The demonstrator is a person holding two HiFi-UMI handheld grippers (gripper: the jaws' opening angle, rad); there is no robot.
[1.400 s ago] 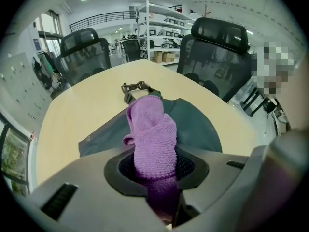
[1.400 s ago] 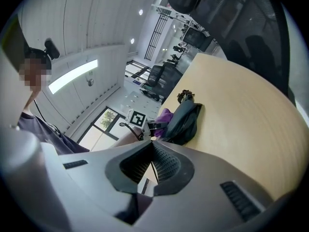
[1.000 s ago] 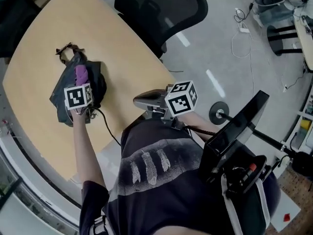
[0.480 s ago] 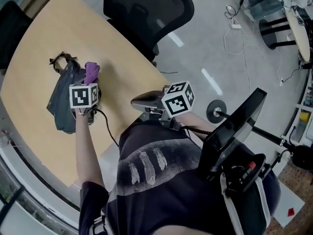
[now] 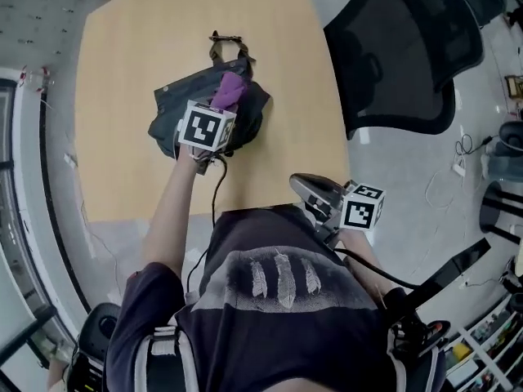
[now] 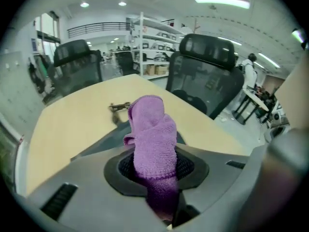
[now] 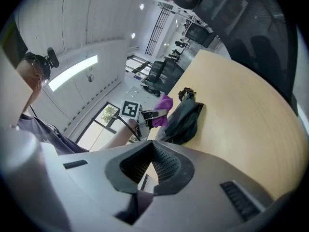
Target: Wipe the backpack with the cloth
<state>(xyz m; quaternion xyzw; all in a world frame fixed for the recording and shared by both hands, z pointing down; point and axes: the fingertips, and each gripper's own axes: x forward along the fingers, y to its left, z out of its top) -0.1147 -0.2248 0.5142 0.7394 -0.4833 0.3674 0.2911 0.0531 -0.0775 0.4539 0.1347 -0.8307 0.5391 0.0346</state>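
My left tool (image 5: pixel 221 109) clamps the purple cloth (image 5: pixel 230 90) over the dark backpack (image 5: pixel 167 113) on the desk (image 5: pixel 122 64) at my 12 o'clock, so I should press the cloth flat and stroke toward the 12 o'clock strap (image 5: pixel 227 46), steadying with my closed, empty right tool (image 5: pixel 299 183).

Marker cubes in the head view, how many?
2. One white cube with black square markers sits on the left tool, above the dark grey backpack; the other is on the right tool at the pale wooden table's near edge. None seem hidden.
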